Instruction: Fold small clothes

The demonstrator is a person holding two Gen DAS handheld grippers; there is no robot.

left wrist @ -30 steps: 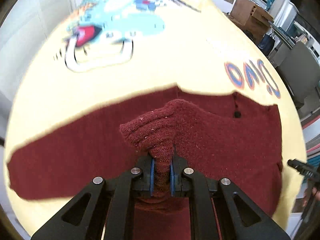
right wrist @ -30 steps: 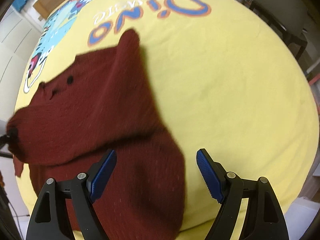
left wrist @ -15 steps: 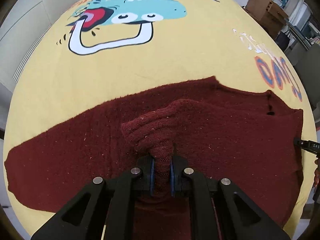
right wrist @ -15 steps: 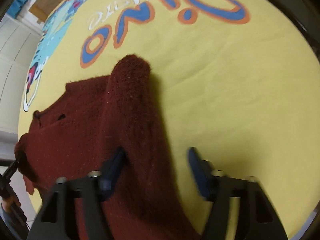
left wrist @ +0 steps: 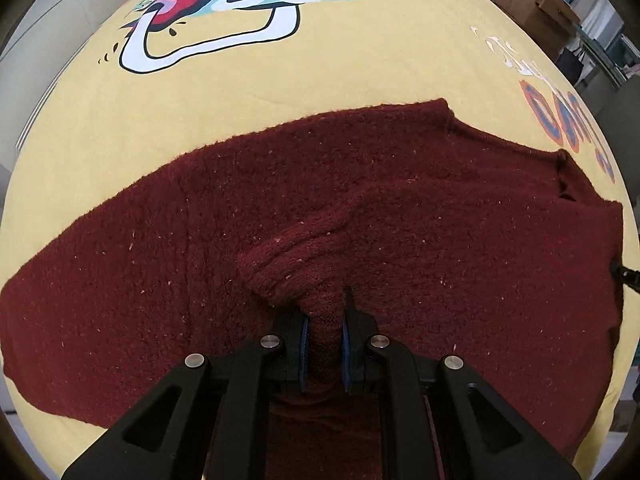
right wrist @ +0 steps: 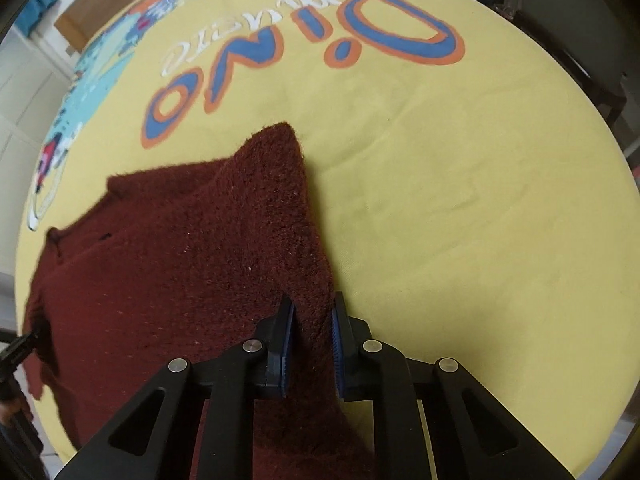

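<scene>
Your left tool (left wrist: 323,354) and right tool (right wrist: 310,346) both pinch the maroon sweater (left wrist: 360,220), its length running crosswise between them on the bed (right wrist: 460,200).

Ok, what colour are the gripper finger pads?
Blue pads, clearest in the right wrist view, against the maroon knitted sweater.

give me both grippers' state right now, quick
Left gripper: closed, pinching a bunched fold of the maroon sweater.
Right gripper: closed on the sweater's right edge.
</scene>
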